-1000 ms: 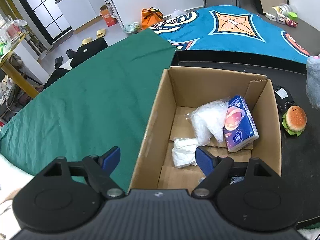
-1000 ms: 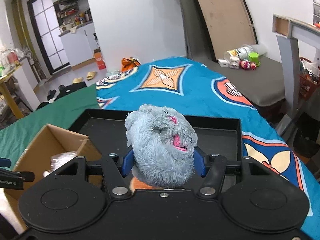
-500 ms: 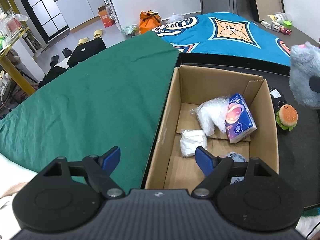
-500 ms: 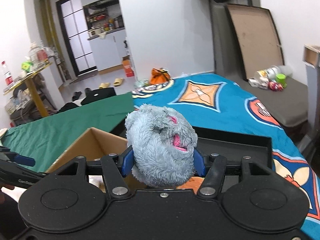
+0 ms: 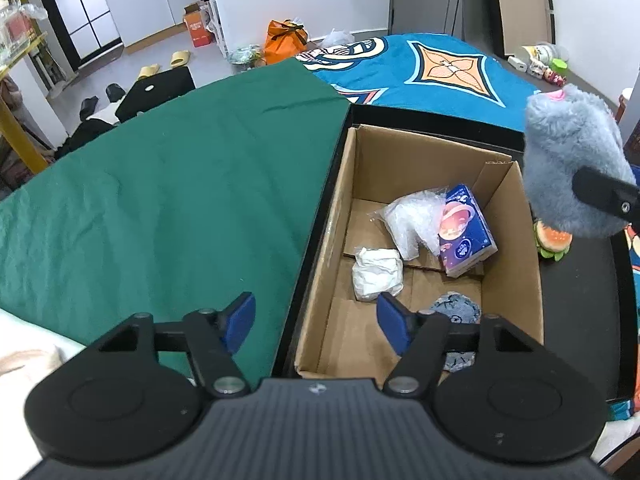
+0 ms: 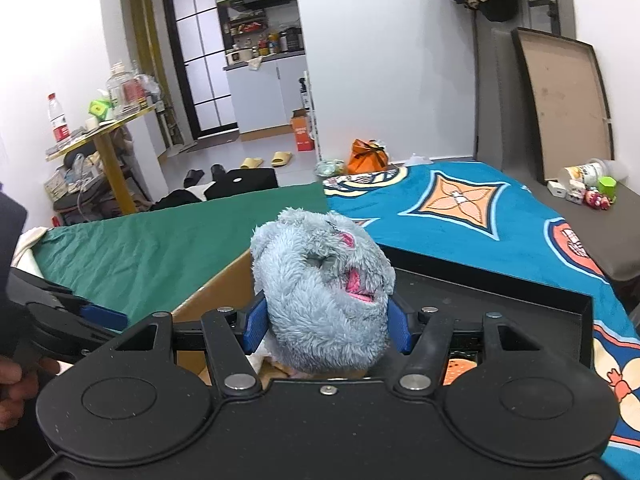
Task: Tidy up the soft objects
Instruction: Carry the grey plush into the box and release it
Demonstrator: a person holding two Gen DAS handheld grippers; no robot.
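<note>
Grey plush toy (image 6: pixel 322 294) sits clamped between the right claw's (image 6: pixel 326 326) blue pads.

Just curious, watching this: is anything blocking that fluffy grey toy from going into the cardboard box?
Nothing visible does. The grey plush toy, clamped in the right gripper, hangs beside the open-topped cardboard box; the left gripper, its jaws closing on nothing, is near the opposite corner.

Your burger toy (image 5: pixel 553 240) sits half hidden behind the grey plush (image 5: pixel 572 164), and in the right wrist view only an orange sliver (image 6: pixel 460 368) shows. The patterned cloth (image 5: pixel 456 307) in the box (image 5: pixel 516 280) is partly covered by your left gripper's finger (image 5: pixel 394 322).
</note>
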